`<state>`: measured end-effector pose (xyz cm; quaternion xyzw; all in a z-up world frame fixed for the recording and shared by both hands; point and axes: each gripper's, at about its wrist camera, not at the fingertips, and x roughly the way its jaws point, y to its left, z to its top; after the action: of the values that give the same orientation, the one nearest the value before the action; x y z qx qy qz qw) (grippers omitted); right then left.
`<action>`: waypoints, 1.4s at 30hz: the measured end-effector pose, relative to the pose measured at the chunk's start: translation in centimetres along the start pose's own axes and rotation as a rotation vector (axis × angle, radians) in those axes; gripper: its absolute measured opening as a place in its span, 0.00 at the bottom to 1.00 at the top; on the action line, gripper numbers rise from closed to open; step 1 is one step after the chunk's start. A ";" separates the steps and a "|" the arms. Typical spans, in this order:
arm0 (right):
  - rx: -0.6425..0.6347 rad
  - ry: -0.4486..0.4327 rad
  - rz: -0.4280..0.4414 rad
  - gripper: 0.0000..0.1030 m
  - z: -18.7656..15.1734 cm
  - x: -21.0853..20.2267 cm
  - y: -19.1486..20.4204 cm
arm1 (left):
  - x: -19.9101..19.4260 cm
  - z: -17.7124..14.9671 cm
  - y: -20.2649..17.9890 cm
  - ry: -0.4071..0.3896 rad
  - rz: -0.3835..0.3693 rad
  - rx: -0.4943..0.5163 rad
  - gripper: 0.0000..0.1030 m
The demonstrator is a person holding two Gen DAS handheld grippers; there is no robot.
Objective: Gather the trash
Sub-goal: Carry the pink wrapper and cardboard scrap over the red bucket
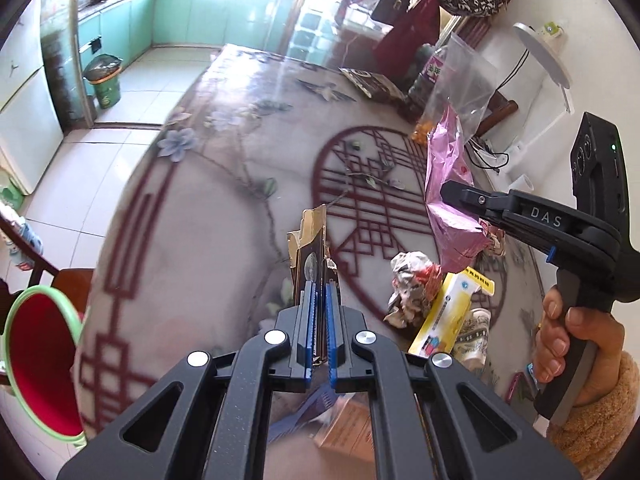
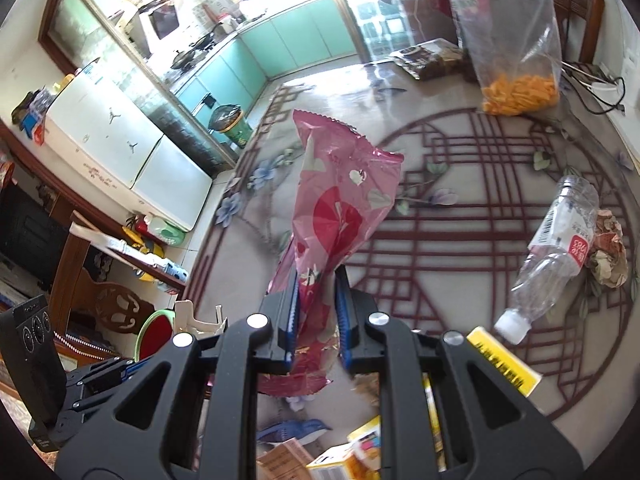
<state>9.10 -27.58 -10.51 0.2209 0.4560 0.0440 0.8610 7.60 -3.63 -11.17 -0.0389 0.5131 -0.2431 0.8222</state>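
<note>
Squarely between right tool [image 2: 316, 312] pads: pink wrapper [image 2: 340, 200]

Your left wrist camera sits just behind the left gripper [image 1: 318, 300], looking steeply down and forward over the round table [image 1: 208, 208] toward the kitchen, close to the tabletop. Your right wrist camera rides behind the right gripper [image 2: 318, 292], tilted down likewise and facing the same kitchen side. Both views share the table's red lattice pattern [image 2: 472, 216], the green bin [image 1: 105, 84] and the clear snack bag [image 2: 516, 52]; each catches the other gripper at its edge.
</note>
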 end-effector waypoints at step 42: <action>-0.060 -0.006 -0.033 0.17 -5.4 0.5 11.7 | -4.8 -3.6 10.6 -0.017 -0.018 -0.059 0.02</action>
<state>6.50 -15.15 -8.57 0.1875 0.4555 0.0428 0.8692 6.58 8.47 -12.25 -0.0699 0.5129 -0.2348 0.8227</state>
